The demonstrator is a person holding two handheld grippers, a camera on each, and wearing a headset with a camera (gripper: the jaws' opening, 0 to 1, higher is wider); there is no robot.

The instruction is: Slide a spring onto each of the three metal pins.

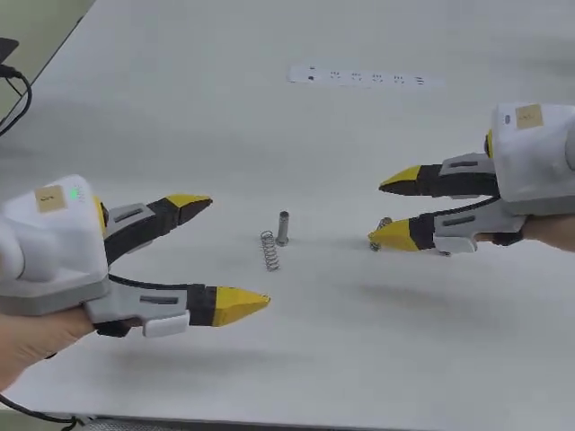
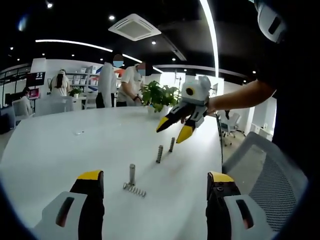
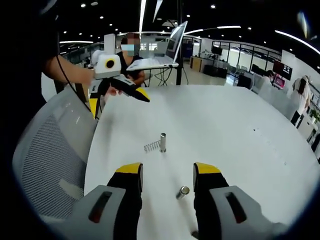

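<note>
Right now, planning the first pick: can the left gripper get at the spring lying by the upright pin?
Probably yes. The left gripper is open, and the spring lies just ahead of its jaws, beside the pin, with nothing between.

The table (image 1: 225,117) is plain white. The left tool (image 1: 235,252) and the right tool (image 1: 376,213) each have yellow tips, black jaws with grey insets and a white body bearing a tan sticker; the left body shows a green light. The pin (image 1: 284,226) and the spring (image 1: 269,250) are silver-grey metal. The power strip (image 1: 364,77) is white.
</note>
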